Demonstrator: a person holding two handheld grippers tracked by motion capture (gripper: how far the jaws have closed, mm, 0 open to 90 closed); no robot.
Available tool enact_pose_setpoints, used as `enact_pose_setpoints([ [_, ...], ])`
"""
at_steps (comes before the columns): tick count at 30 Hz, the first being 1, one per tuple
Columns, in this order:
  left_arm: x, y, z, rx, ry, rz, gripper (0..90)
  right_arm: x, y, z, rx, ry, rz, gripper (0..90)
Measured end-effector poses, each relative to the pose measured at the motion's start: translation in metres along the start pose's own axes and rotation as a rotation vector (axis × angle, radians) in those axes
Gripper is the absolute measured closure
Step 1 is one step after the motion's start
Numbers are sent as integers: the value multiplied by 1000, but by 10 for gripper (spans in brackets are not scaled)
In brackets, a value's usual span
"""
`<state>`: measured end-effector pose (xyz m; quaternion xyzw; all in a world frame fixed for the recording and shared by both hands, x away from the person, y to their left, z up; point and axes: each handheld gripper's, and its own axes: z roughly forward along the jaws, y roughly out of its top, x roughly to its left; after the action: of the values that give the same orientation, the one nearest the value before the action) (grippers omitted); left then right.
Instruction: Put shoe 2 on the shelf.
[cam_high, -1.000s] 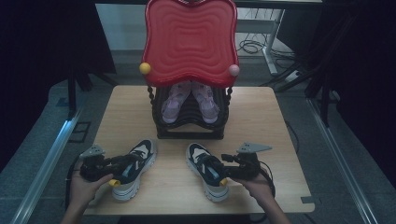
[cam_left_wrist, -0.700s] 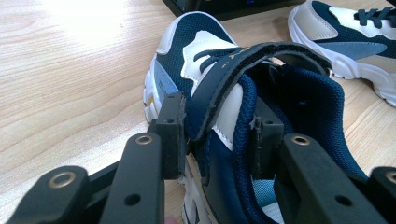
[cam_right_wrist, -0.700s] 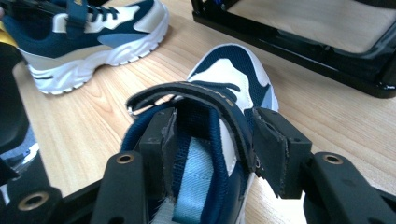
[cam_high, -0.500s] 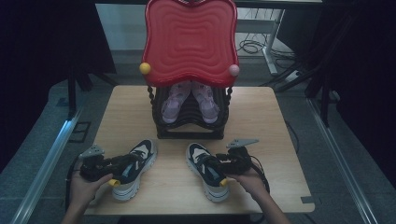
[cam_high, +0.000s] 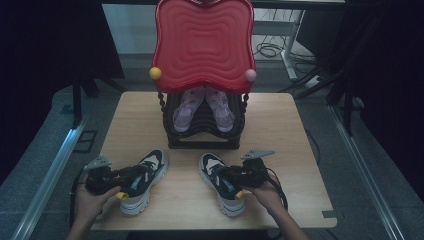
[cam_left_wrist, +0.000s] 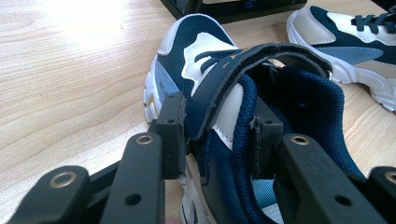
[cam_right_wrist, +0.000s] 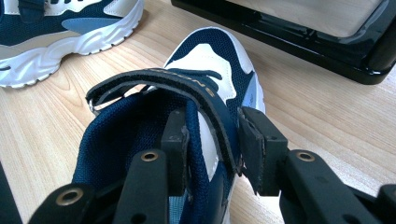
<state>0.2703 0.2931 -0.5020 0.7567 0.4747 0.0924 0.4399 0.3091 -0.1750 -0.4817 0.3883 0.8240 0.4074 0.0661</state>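
Observation:
Two navy, white and beige sneakers lie on the wooden table (cam_high: 280, 145), toes toward the rack. My left gripper (cam_high: 134, 176) is shut on the left sneaker (cam_high: 154, 162). In the left gripper view its pads (cam_left_wrist: 172, 133) clamp the sneaker's (cam_left_wrist: 205, 51) side wall and strap, one pad outside, one inside the opening. My right gripper (cam_high: 229, 178) holds the right sneaker (cam_high: 212, 164) the same way. Its jaws have just been closing, and its pads (cam_right_wrist: 254, 149) now press on the strap and side wall of that sneaker (cam_right_wrist: 215, 56).
A black shoe rack (cam_high: 205, 135) stands at the middle back of the table, holding a pair of pink shoes (cam_high: 192, 107) under a red wavy top (cam_high: 202, 40). Its black base (cam_right_wrist: 299, 37) lies just beyond both sneakers. Table edges run close behind my hands.
My right gripper moved left onto the right sneaker and closed on its side. The left gripper and left sneaker stayed where they were.

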Motion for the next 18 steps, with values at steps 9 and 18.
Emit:
enact_pose_setpoints([
  [9, -1, -1, -1, -15, -1, 5, 675, 4, -6, -3, -46, -16, -29, 719],
  [18, 4, -4, -13, -76, -14, -44, 683, -1, -16, -16, -110, 13, 16, 725],
])
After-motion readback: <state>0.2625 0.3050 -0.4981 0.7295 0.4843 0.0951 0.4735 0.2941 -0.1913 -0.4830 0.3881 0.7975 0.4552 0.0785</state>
